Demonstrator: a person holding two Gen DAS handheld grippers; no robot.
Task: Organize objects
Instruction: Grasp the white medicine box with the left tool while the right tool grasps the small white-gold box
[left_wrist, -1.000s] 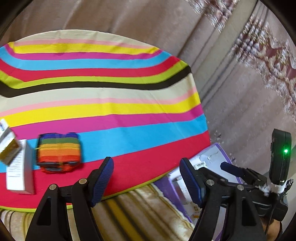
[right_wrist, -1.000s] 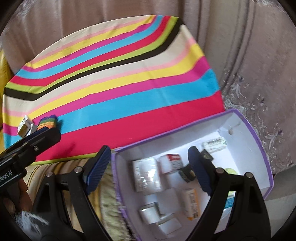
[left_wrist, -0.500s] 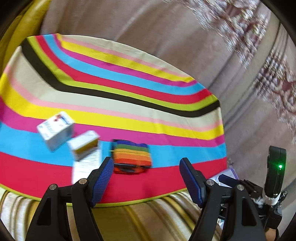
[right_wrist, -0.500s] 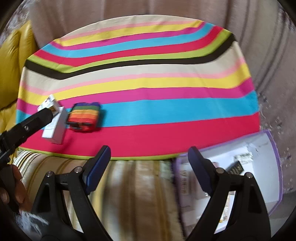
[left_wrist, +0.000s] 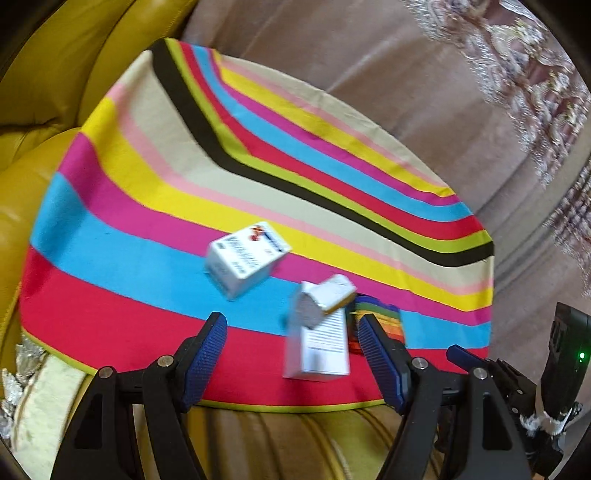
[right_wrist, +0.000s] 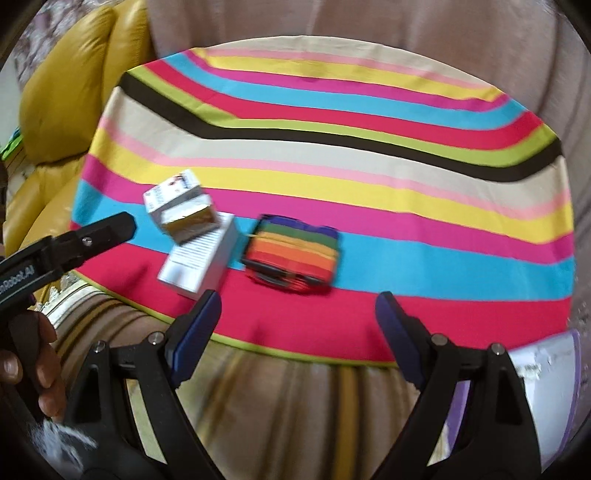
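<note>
A round striped cloth (left_wrist: 147, 221) carries three small boxes and a rainbow-striped item. In the left wrist view a white box with a red logo (left_wrist: 245, 258) lies on the blue stripe. A small white-and-gold box (left_wrist: 330, 295) leans on a long white printed box (left_wrist: 325, 343), with the rainbow item (left_wrist: 376, 314) just to their right. My left gripper (left_wrist: 291, 325) hovers open above the cloth's near edge, holding nothing. My right gripper (right_wrist: 298, 299) is open and empty too, just short of the rainbow item (right_wrist: 293, 254). The long white box (right_wrist: 201, 258) lies to its left.
A purple-edged box (right_wrist: 546, 369) shows at the lower right, off the cloth. A yellow leather cushion (right_wrist: 74, 74) stands at the back left. Beige striped upholstery (right_wrist: 277, 398) lies under both grippers. A person's hand (right_wrist: 40, 369) holds the left gripper (right_wrist: 110, 229).
Both views have swung left. The purple box slid from the middle of the right wrist view to its lower right edge. The boxes and rainbow item came toward the centre.
</note>
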